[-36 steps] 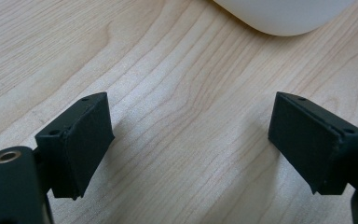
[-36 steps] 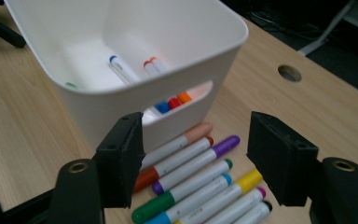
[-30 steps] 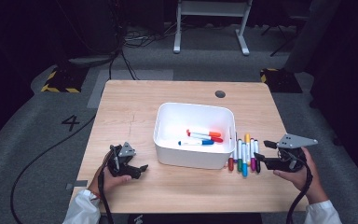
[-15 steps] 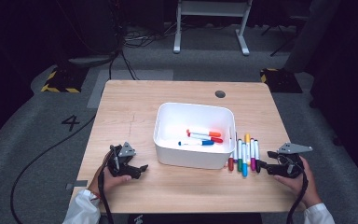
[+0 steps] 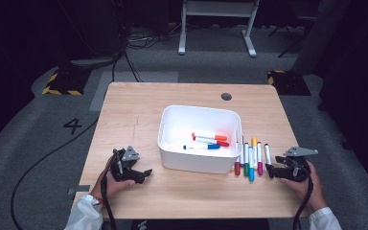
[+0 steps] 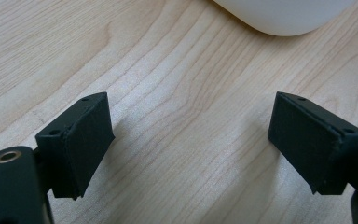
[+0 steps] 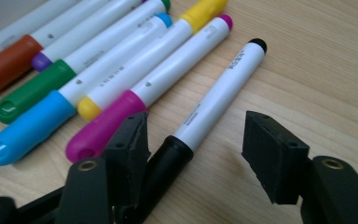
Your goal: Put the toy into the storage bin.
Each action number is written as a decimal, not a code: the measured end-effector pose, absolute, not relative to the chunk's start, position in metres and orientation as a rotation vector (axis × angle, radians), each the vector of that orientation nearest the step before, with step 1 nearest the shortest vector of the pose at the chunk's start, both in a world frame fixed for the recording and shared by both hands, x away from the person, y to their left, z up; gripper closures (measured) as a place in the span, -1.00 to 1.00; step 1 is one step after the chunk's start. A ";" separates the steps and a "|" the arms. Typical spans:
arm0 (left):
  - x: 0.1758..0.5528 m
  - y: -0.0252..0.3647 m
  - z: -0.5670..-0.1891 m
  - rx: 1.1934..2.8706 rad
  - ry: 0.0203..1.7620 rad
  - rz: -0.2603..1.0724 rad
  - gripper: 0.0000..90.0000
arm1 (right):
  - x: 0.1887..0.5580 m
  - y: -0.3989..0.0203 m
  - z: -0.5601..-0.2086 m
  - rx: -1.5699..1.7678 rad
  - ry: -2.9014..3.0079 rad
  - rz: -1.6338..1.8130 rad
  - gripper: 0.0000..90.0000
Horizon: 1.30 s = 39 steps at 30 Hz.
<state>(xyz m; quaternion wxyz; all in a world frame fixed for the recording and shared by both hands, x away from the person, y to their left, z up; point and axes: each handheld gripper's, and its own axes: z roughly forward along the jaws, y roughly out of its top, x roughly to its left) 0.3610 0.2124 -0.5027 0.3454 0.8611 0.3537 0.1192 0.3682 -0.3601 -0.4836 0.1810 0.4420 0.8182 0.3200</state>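
1. Black-capped marker [image 7: 216, 100] lying flat on the wooden table [image 5: 139, 115], outermost of the loose row of markers just right of the white bin [image 5: 200, 139]; same marker at the row's right end in the high view [image 5: 268, 154].
2. Long axis running away from the right hand-held gripper [image 7: 193, 140], black cap end nearest it, far tip pointing toward the table's far edge.
3. Marker set between the jaws, off centre: cap close against the left-seen pad, clear gap to the other pad. Contact with the near pad not certain.
4. Right hand-held gripper jaws apart, just been closing, not yet pressing on the marker. Nothing held.
5. Right hand clearly the nearer; left hand-held gripper [image 5: 133, 173] well apart on the other side of the bin.
6. Left hand-held gripper [image 6: 191, 140] jaws wide apart over bare wood, nothing between them, bin wall [image 6: 284, 16] just ahead.
7. Judgement: grasp of the black-capped marker in hand; slight sideways centring advisable before closing, pink marker [image 7: 154, 88] lying just beside.
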 end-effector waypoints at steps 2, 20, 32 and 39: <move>0.361 0.212 -0.503 2.235 0.917 0.310 -0.69 | 0.369 -0.364 -0.486 1.277 2.300 0.894 0.01; 0.361 0.212 -0.503 2.235 0.918 0.310 -0.69 | 0.369 -0.379 -0.489 1.349 2.220 0.888 0.66; 0.361 0.212 -0.503 2.235 0.918 0.309 -0.69 | 0.370 -0.386 -0.484 1.371 2.166 0.961 0.66; 0.361 0.212 -0.503 2.235 0.917 0.310 -0.69 | 0.371 -0.387 -0.478 1.360 2.148 0.994 0.66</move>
